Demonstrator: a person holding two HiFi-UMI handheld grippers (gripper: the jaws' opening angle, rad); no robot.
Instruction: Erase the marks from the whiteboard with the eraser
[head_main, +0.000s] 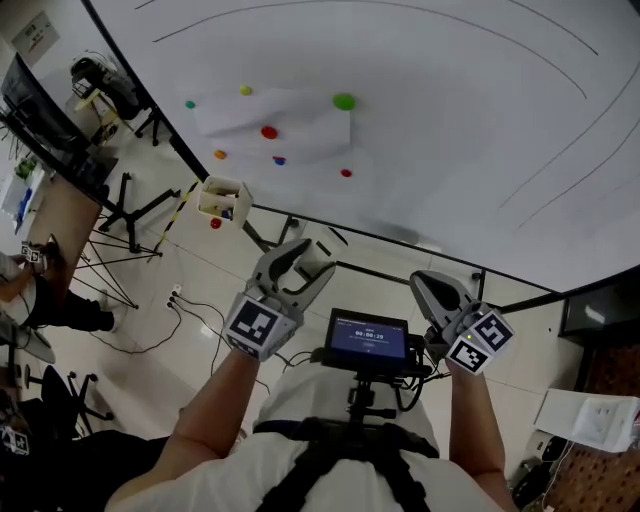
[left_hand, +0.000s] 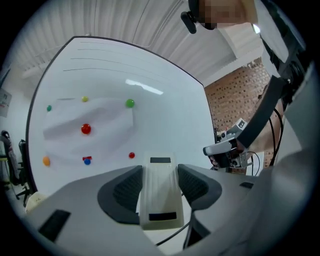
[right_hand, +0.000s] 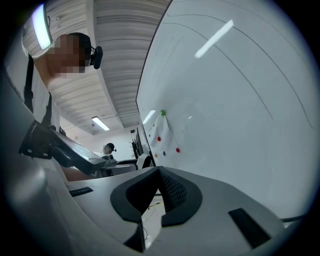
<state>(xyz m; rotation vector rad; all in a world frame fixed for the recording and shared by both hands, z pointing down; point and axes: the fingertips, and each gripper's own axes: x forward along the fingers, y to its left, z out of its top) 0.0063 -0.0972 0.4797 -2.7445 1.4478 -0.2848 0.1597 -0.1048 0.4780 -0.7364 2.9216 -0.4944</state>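
Straight ahead, a big whiteboard (head_main: 430, 110). On it, thin curved lines (head_main: 556, 178) sweeping across the right side and the top. Near its bottom edge, a soft grey patch (head_main: 400, 233). On the left part, a white sheet of paper (head_main: 300, 130), stuck on with little round magnets: a green magnet (head_main: 344, 101) at the top right corner of the sheet, a yellow magnet (head_main: 246, 90) up top, a red magnet (head_main: 269, 132) in the middle.

Low in the head view, the left gripper (head_main: 300, 255). Holds the white eraser (left_hand: 159, 192), with both jaws squeezed on its two long sides. Points up toward the whiteboard, under the paper. Sits below the bottom edge of the whiteboard in the head view, well away from the curved lines on the right.

Beside it, the right gripper (head_main: 437, 292). Jaws pressed tight together, pad against pad, as seen in the right gripper view. Points up along the whiteboard too.

Between the two grippers, a small screen (head_main: 368, 340) close to the person's chest. At the lower left corner of the whiteboard, a small white box (head_main: 224, 197). Under everything, a pale floor (head_main: 200, 290) with thin black cables.
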